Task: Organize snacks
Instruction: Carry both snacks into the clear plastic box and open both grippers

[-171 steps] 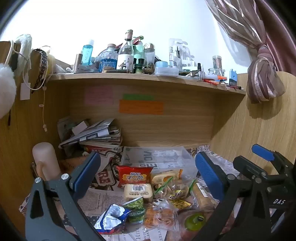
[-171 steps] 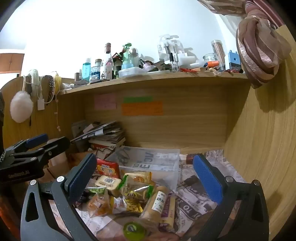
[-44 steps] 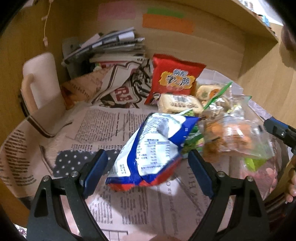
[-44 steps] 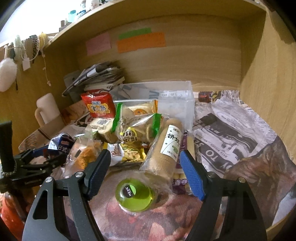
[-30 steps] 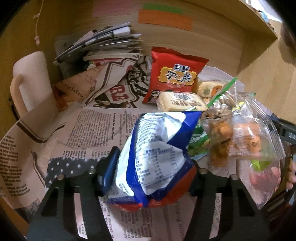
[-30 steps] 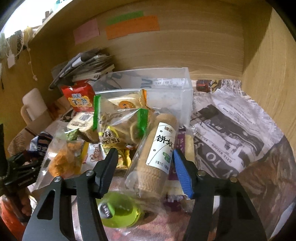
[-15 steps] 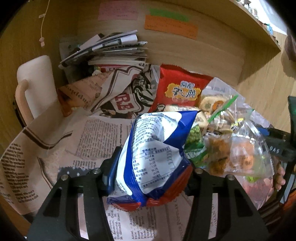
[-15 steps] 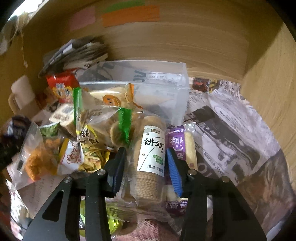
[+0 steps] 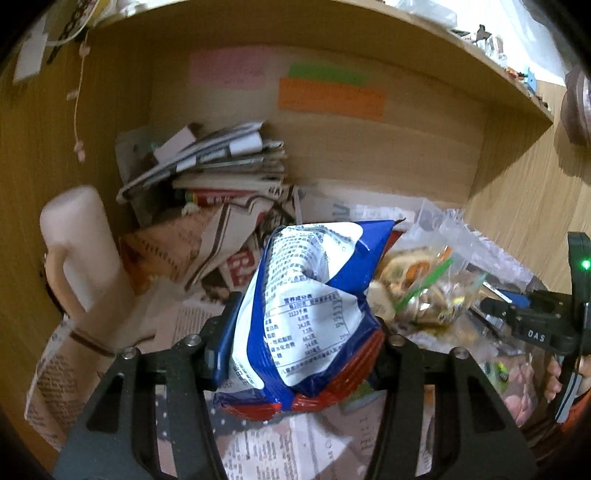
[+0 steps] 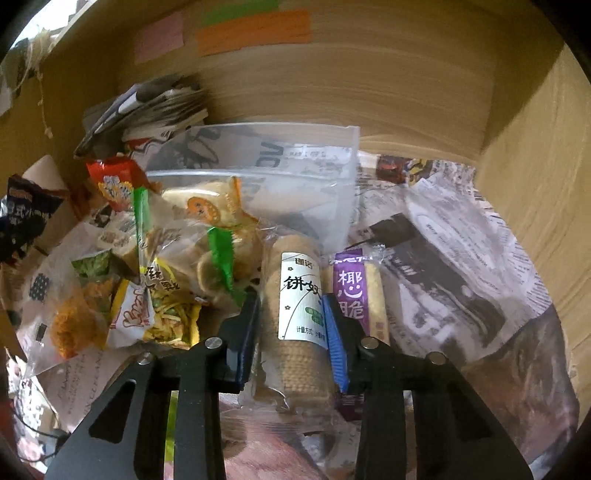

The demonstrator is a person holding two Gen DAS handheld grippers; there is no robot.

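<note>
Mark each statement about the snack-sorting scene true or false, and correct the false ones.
1. The left gripper grips a crumpled blue and white snack bag. True.
2. The right gripper has a round green jelly cup between its fingers. False: a clear-wrapped roll of tan biscuits with a white label.
3. A purple-labelled wafer pack lies beside that roll. True.
4. The orange paper note lies on the newspaper. False: it is on the wooden back panel.

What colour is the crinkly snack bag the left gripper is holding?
The snack bag is blue and white with a red bottom edge. The left wrist view shows it best.
</note>
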